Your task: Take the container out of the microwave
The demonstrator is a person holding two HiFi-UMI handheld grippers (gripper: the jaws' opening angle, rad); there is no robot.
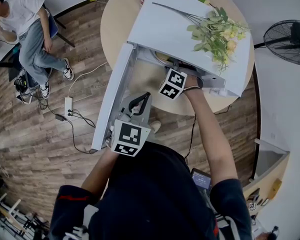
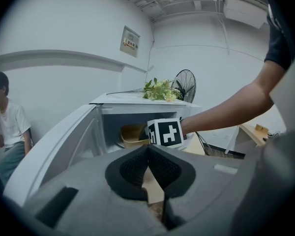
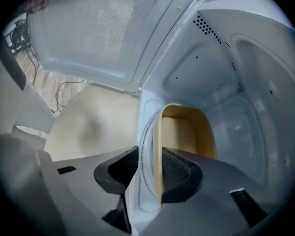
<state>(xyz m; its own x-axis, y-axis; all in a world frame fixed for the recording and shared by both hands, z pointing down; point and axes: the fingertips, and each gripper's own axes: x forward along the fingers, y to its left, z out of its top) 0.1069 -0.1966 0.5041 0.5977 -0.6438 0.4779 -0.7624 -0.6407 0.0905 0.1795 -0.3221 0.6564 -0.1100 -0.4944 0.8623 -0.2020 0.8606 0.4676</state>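
The fingers (image 3: 179, 173) of the right gripper (image 3: 150, 154) pinch the near wall of the tan container (image 3: 187, 132), 1 pad inside it and 1 outside. A clear curved edge runs just beside that wall, between the pads; I cannot tell whether it belongs to the container or to a glass plate beneath it. The container sits inside the white microwave (image 1: 160, 29), near the front of the cavity. The left gripper (image 2: 148, 149) hangs in front of the opening with its fingers (image 2: 132, 168) pressed together at the tips and nothing between them.

The microwave's door (image 1: 112, 99) is swung wide open and stands just beside the left gripper. The right forearm (image 1: 210, 129) reaches across the front of the oven into the cavity. A spray of pale flowers (image 1: 217, 31) lies on top of the microwave, which stands on a round light-wood table (image 1: 120, 14). A black fan (image 1: 290, 41) stands on the floor to the right. On the wooden floor (image 1: 40, 149) to the left, a person (image 1: 30, 29) sits on a chair, with a white power strip (image 1: 68, 106) near their feet.

The part of the container's inside that shows is plain tan
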